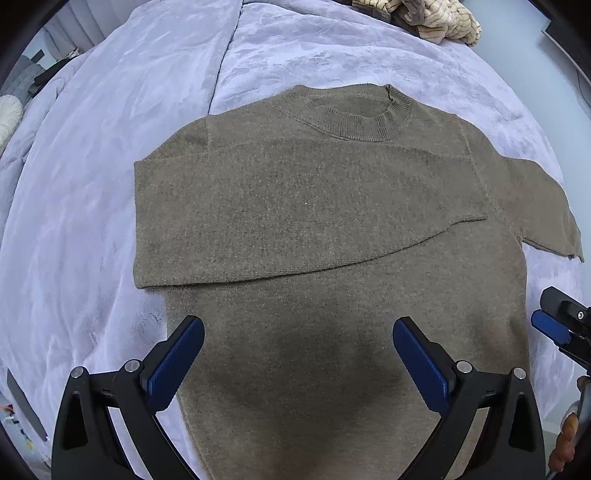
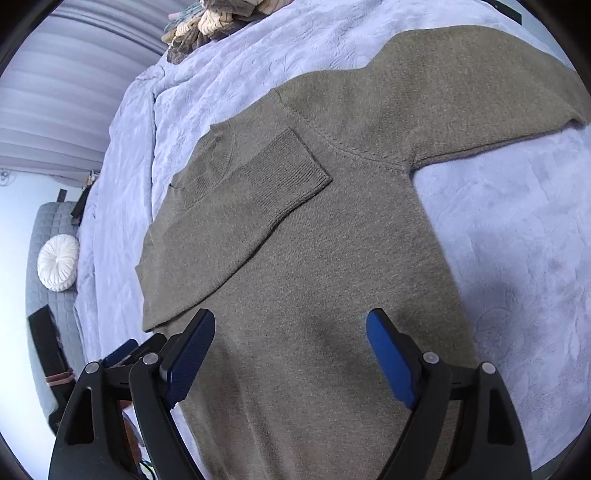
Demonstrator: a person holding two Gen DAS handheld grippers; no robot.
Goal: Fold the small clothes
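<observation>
An olive-brown knit sweater [image 1: 314, 206] lies flat on a lavender bedspread [image 1: 92, 184], collar at the far end. Its left sleeve is folded across the chest; the right sleeve [image 1: 535, 199] lies spread out to the right. My left gripper [image 1: 298, 332] is open and empty, hovering over the sweater's lower body. My right gripper [image 2: 290, 325] is open and empty over the sweater [image 2: 332, 221] near its lower right side. The folded sleeve's ribbed cuff [image 2: 291, 173] shows in the right wrist view. The right gripper's tip also shows in the left wrist view [image 1: 554, 325].
A pile of cream and brown knitwear [image 1: 424, 18] sits at the bed's far end, also in the right wrist view [image 2: 210, 26]. A grey quilted seat with a white round cushion [image 2: 58, 262] stands left of the bed.
</observation>
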